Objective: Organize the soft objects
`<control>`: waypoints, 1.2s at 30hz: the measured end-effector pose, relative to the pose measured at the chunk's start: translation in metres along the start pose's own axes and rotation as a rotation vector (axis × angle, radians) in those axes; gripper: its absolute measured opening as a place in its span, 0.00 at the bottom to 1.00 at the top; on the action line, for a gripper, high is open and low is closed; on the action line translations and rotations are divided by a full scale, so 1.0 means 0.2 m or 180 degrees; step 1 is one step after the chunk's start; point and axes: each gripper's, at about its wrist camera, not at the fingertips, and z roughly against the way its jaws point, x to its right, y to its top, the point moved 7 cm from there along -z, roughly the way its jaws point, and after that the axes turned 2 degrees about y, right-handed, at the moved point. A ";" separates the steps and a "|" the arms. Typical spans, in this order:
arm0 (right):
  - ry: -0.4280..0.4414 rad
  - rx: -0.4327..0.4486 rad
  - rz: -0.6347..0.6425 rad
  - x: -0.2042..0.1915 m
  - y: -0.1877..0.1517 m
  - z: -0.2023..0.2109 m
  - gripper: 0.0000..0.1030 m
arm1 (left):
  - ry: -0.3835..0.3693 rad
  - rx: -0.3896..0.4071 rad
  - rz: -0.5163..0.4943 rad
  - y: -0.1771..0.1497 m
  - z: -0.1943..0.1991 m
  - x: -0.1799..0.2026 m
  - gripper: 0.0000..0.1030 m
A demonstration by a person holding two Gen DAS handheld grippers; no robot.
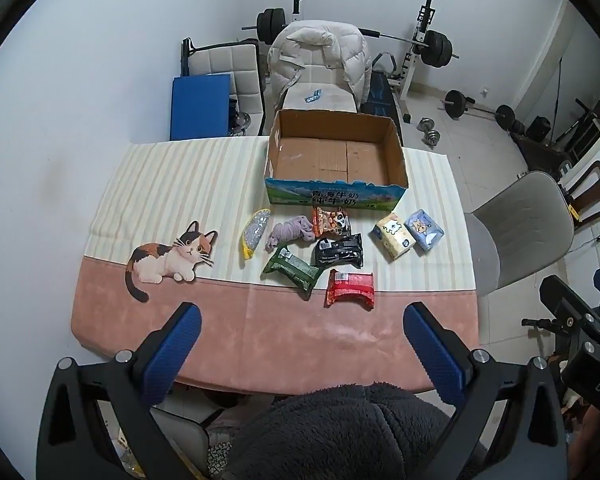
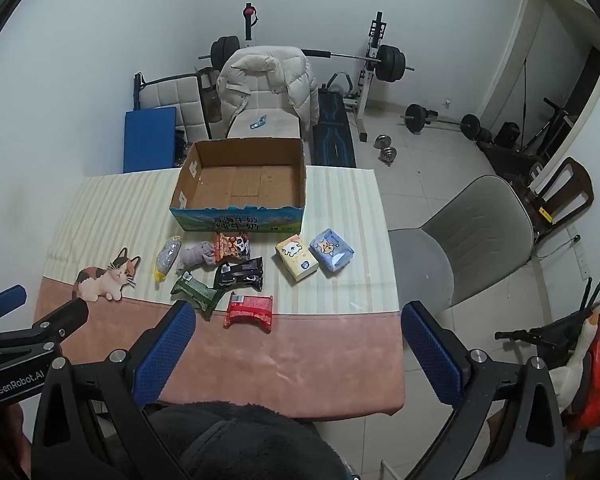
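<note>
An open, empty cardboard box (image 1: 396,152) (image 2: 188,184) stands at the table's far side. In front of it lie several soft items: a red packet (image 1: 351,287) (image 2: 249,309), a green packet (image 1: 292,268) (image 2: 196,291), a black packet (image 1: 339,250) (image 2: 240,273), an orange panda packet (image 1: 331,221) (image 2: 231,246), a purple cloth (image 1: 290,232) (image 2: 196,257), a silver-yellow pouch (image 1: 254,233) (image 2: 166,257), a yellow tissue pack (image 1: 394,236) (image 2: 297,257) and a blue tissue pack (image 1: 424,229) (image 2: 332,249). My left gripper (image 1: 302,332) and right gripper (image 2: 298,334) are open, empty, above the near table edge.
The table wears a striped and pink cloth (image 1: 180,184) (image 2: 340,352) with a cat picture (image 1: 168,258). A grey chair (image 2: 460,240) stands at the right, a chair with a white jacket (image 1: 320,56) behind the box. Gym weights (image 2: 388,60) fill the room.
</note>
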 end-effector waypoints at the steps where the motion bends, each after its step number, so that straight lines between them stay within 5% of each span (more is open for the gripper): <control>1: -0.0003 0.0000 0.0001 0.01 0.01 0.00 1.00 | -0.0004 0.0005 -0.0010 0.02 0.01 0.01 1.00; 36: -0.0009 0.0086 0.0001 0.05 0.03 -0.01 1.00 | -0.0018 0.0126 0.0013 0.08 0.01 0.02 1.00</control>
